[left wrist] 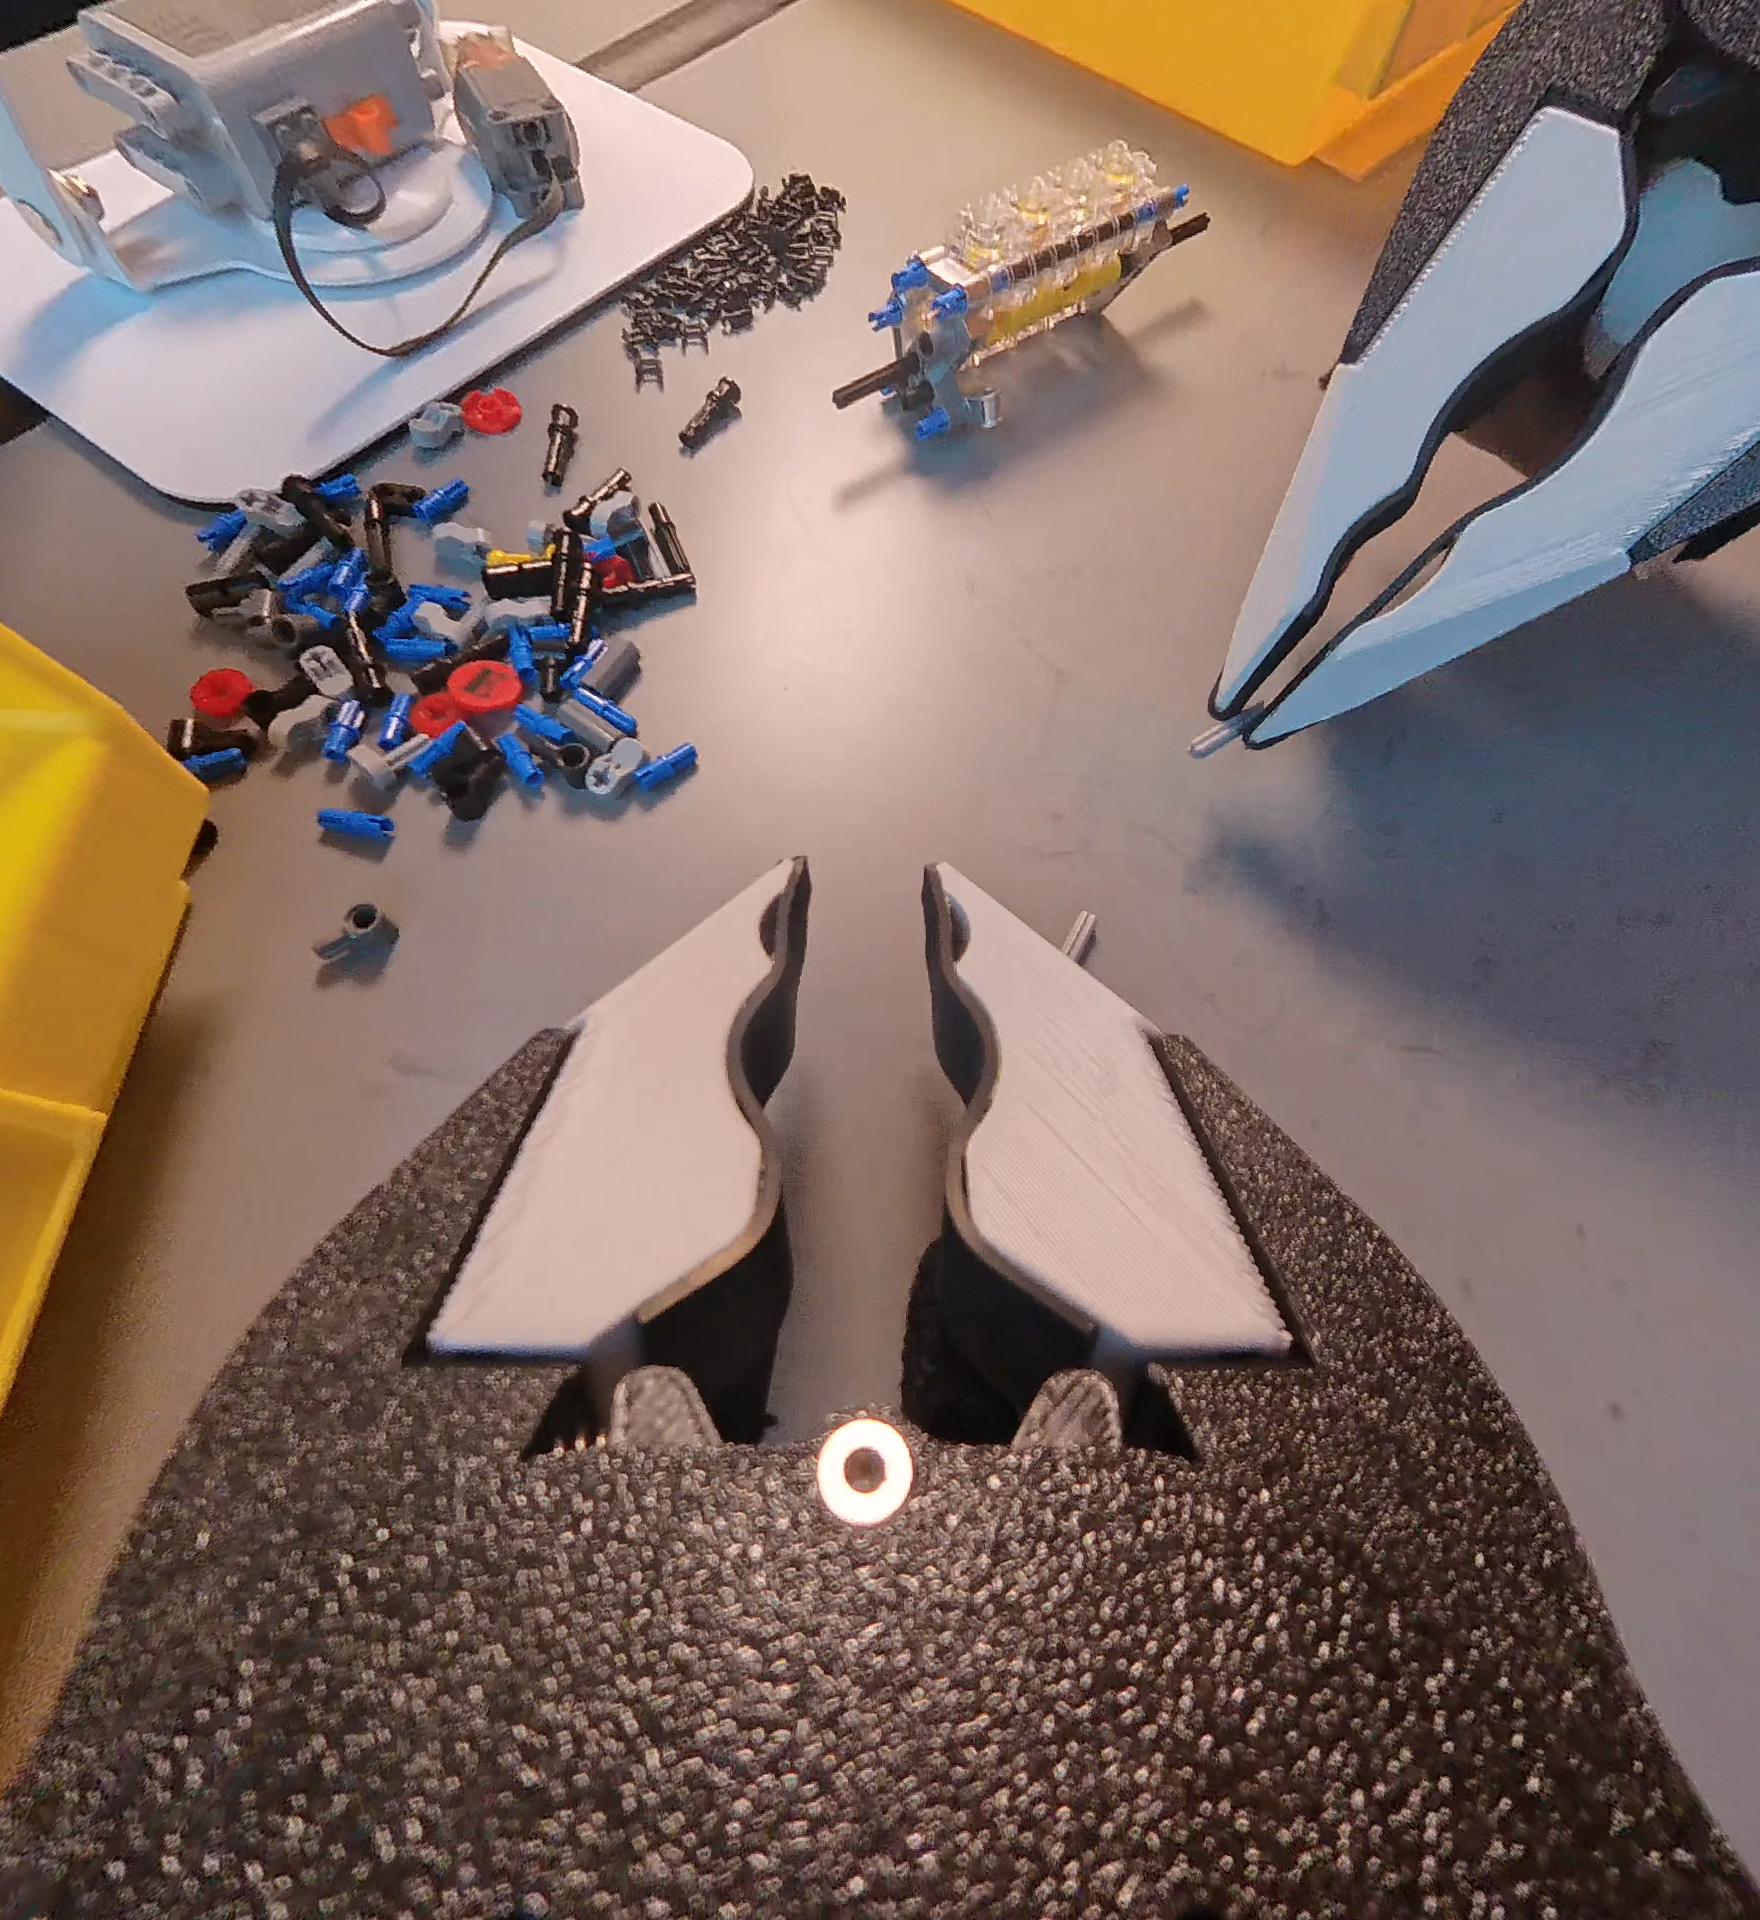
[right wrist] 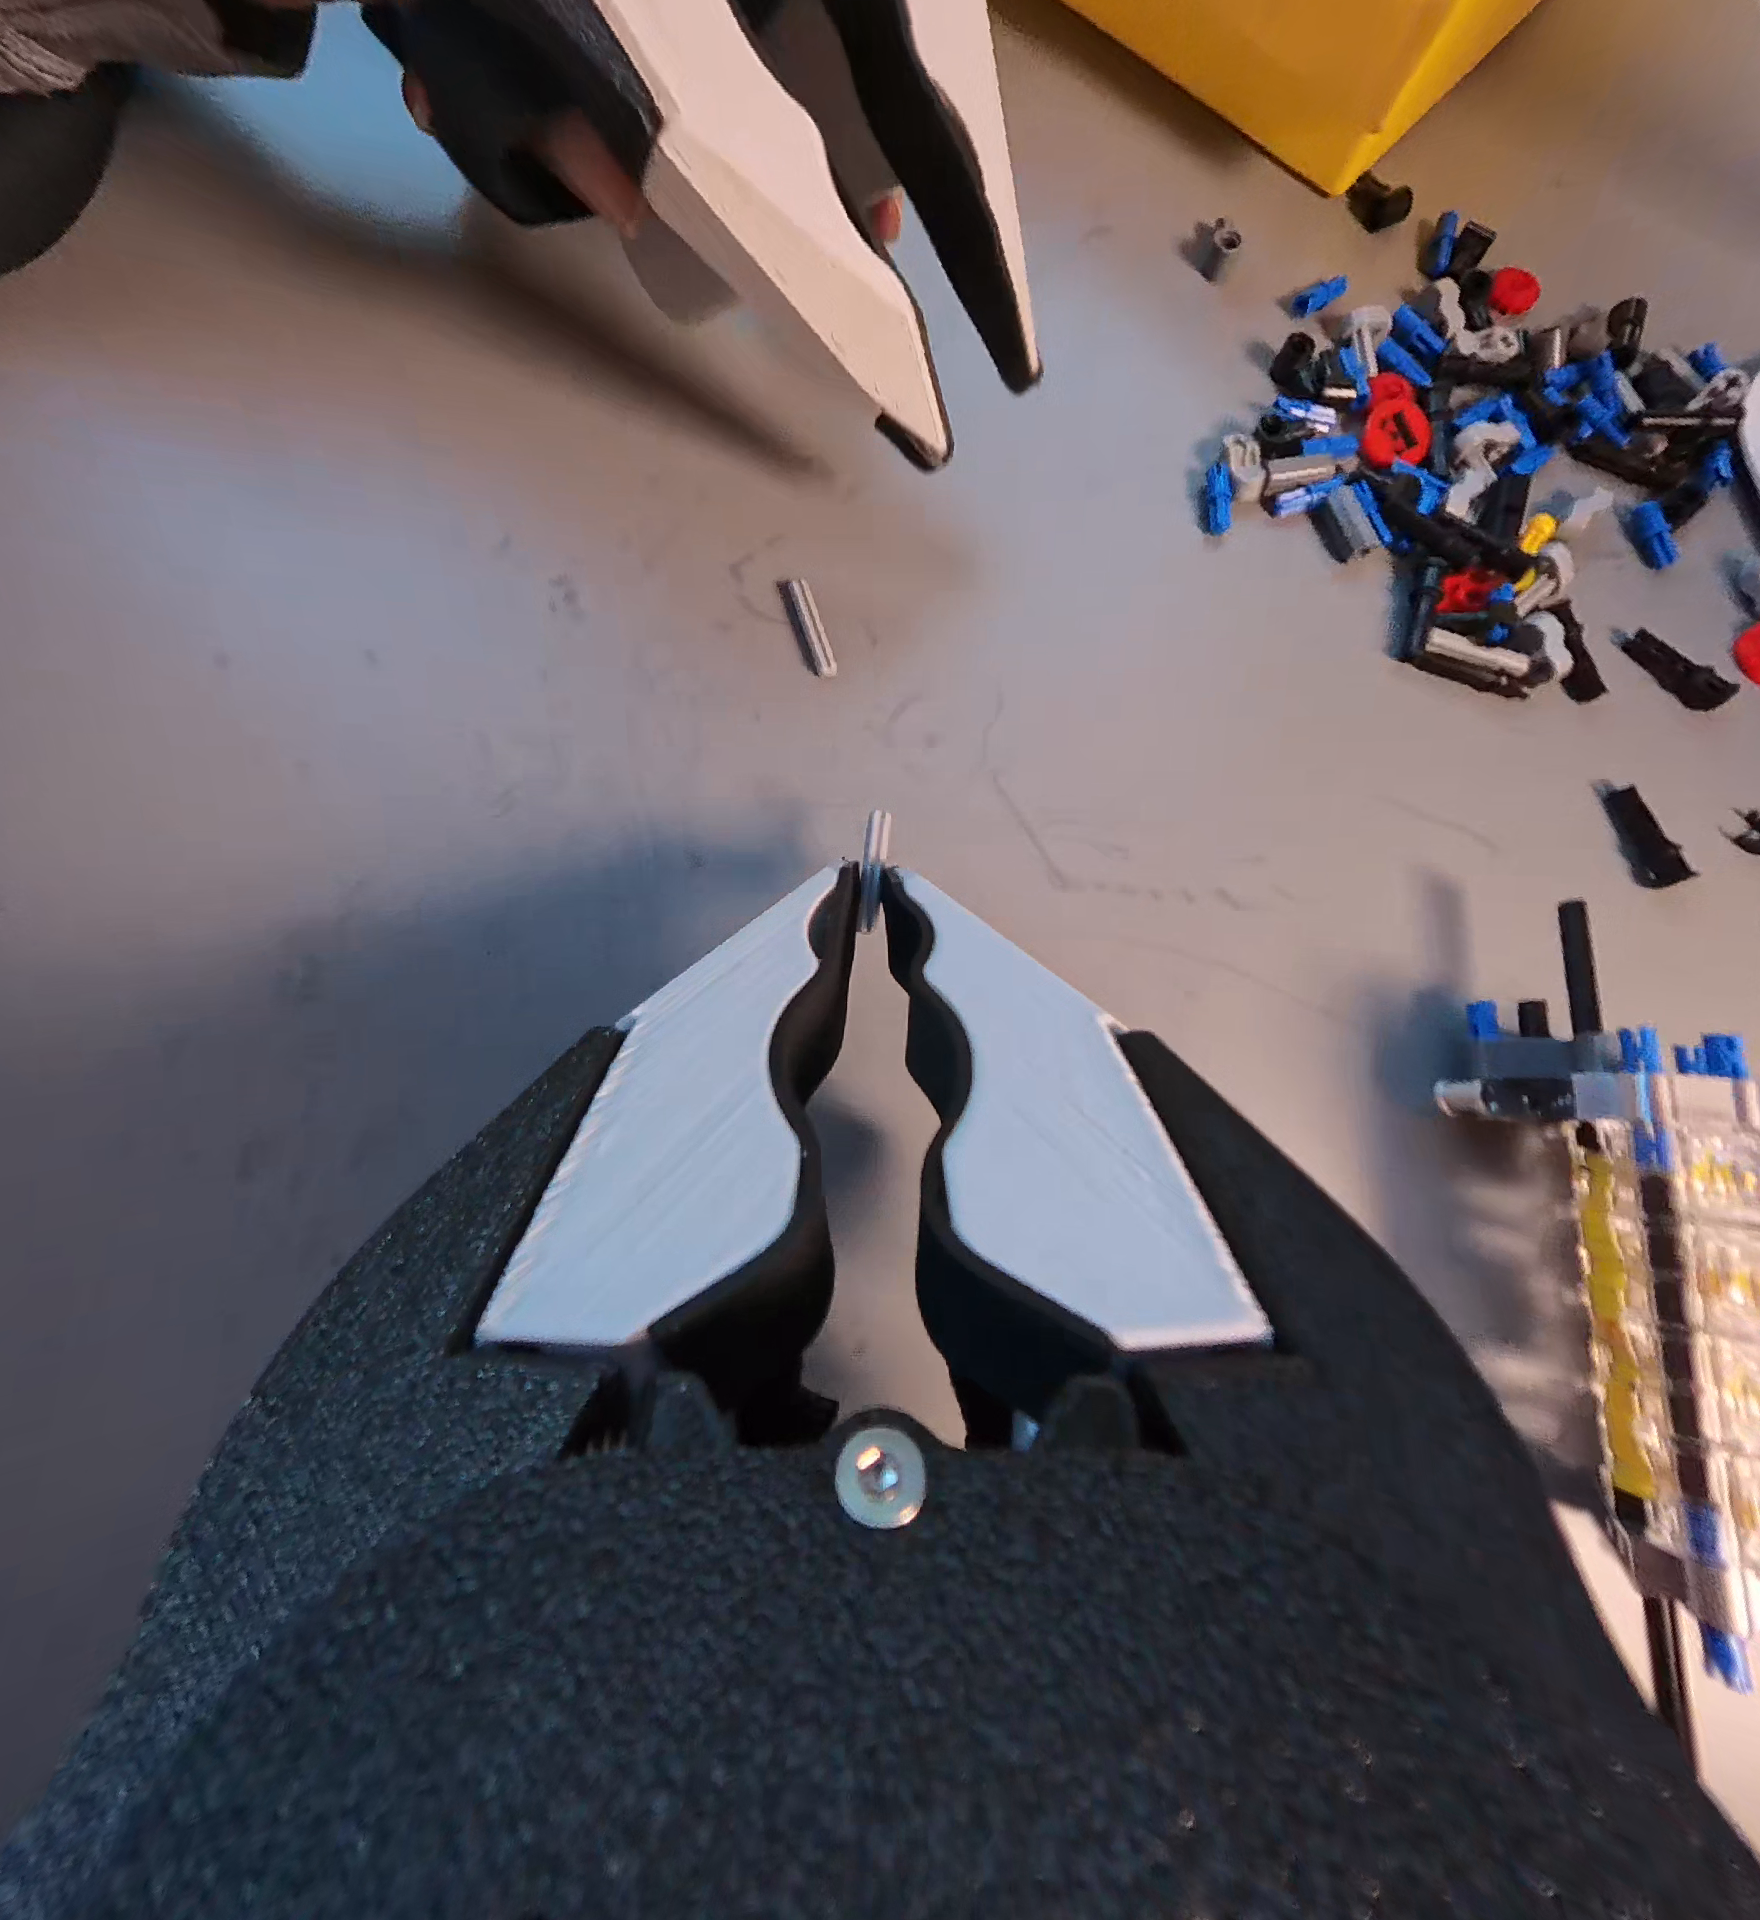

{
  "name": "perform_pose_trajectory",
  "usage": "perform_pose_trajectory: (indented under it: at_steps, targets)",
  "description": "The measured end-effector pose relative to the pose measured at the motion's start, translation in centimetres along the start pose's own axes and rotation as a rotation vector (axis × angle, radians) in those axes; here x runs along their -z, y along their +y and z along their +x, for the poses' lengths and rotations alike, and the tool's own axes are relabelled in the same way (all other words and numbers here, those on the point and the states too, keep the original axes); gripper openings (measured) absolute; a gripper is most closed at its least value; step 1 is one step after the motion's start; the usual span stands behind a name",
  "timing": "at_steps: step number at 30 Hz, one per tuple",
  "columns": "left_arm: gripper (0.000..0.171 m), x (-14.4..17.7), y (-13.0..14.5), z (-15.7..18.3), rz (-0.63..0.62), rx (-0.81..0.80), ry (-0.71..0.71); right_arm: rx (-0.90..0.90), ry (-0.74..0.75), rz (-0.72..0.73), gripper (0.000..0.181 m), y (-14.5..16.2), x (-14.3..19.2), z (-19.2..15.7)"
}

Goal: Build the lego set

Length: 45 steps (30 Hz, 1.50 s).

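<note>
Right gripper (right wrist: 863, 871) is clenched on a short grey axle pin (right wrist: 876, 844) at its very tips, above the grey table (right wrist: 336, 727); left gripper (left wrist: 865, 883) is released and empty, with a second grey pin (right wrist: 806, 627) loose on the table between them and the mixed parts pile (left wrist: 440, 634) and small clear-and-yellow assembly (left wrist: 1021, 291) farther off. With so little pin in the tip-only pinch, it could twist or pop out. Yellow bins (left wrist: 34, 935) are cut off, and pile parts are too small to identify.

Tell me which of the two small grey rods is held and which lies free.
The right hand-held gripper pinches one grey rod at its fingertips. The other grey rod lies loose on the table, beyond it.
</note>
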<state>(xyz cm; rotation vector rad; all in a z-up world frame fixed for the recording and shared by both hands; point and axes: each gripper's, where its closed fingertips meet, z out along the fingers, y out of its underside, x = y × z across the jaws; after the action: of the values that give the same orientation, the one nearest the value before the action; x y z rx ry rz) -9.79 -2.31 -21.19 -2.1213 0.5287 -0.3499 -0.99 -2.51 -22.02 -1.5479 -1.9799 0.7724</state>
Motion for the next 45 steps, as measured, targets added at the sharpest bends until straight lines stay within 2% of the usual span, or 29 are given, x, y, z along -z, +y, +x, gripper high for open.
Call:
perform_pose_trajectory:
  at_steps: [3, 6, 9, 12, 21, 27, 33, 37, 45]
  targets:
    - [0.021, -0.1, 0.0, -0.2, 0.003, -0.021, -0.016, 0.049, 0.003, -0.006, 0.002, -0.7, -1.0, -0.4]
    - [0.021, -0.2, 0.2, -0.5, 0.0, -0.019, -0.026, 0.1, 0.044, -0.064, 0.002, 0.0, -2.2, 0.0]
    - [0.021, -0.2, 0.2, -0.7, 0.008, -0.007, -0.027, 0.098, 0.057, -0.037, 0.004, 0.0, -2.4, -0.1]
    - [0.021, -0.2, 0.1, -0.9, 0.018, -0.013, -0.042, 0.091, 0.091, 0.018, 0.023, -0.2, -1.7, 0.4]
    - [0.024, 0.9, -1.8, -1.9, 0.139, 0.012, -0.087, -0.016, 0.259, 0.482, 0.033, -4.8, 6.1, 3.8]
    - [0.032, 1.9, -3.0, -2.8, 0.228, 0.006, -0.145, -0.104, 0.319, 0.685, 0.042, -5.5, 8.1, 4.8]
    - [0.045, 3.8, -5.2, -3.4, 0.376, 0.006, -0.211, -0.065, 0.381, 0.69, 0.048, -5.5, 8.2, 5.0]
    - [0.046, 5.6, -6.9, -3.9, 0.49, -0.014, -0.277, -0.072, 0.388, 0.689, 0.049, -5.5, 8.3, 5.2]
    - [0.032, 8.4, -10.2, -5.5, 0.578, -0.056, -0.425, -0.049, 0.371, 0.678, 0.035, -5.5, 7.9, 4.7]
